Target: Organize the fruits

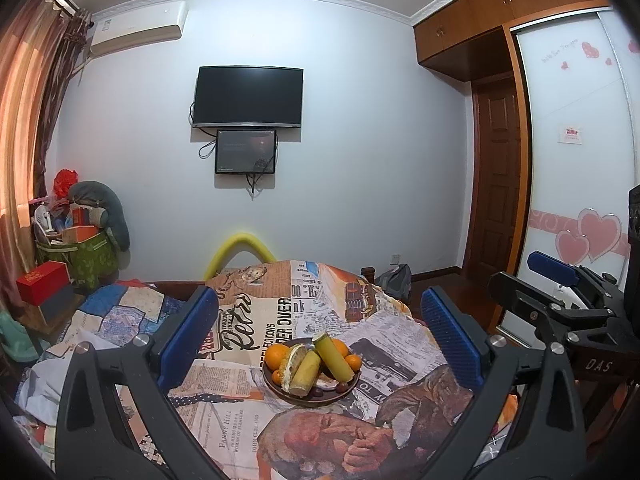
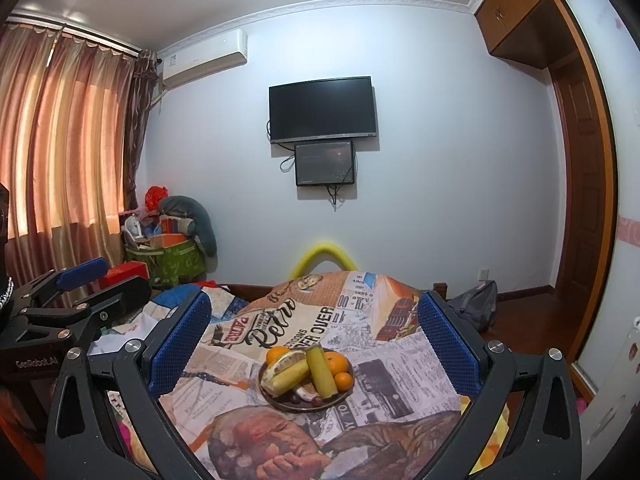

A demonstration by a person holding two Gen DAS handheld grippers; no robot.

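Where the newspaper-print cloth (image 1: 280, 320) is spread over a raised surface, a dark round plate (image 1: 310, 398) is seen resting on it, and the fruit is heaped on that plate: oranges (image 1: 276, 357), two yellow-green sugarcane sections (image 1: 335, 360) laid across the pile, a peeled pomelo piece (image 1: 289, 368) and small dark fruits at the near rim. The left gripper (image 1: 320, 334) is held above the cloth with its blue-padded fingers (image 1: 188, 334) spread wide, nothing being gripped, and the plate is framed between them. The right gripper (image 2: 314, 340) is likewise held wide apart and empty, with the plate (image 2: 280, 400) between its fingers in its own view; it is also seen at the right edge of the left view. Behind the cloth, a yellow foam tube (image 1: 240, 250) is arched against a pale wall, on which a dark television (image 1: 248, 96) is mounted above a smaller screen (image 1: 246, 151). An air conditioner (image 1: 138, 32) is fixed near the ceiling, striped curtains (image 2: 60, 140) are hung at the left, and a green bag of clutter (image 1: 86, 256) is stood in the corner. Wooden cabinets (image 1: 500, 12) and a door (image 1: 498, 184) are set at the right.
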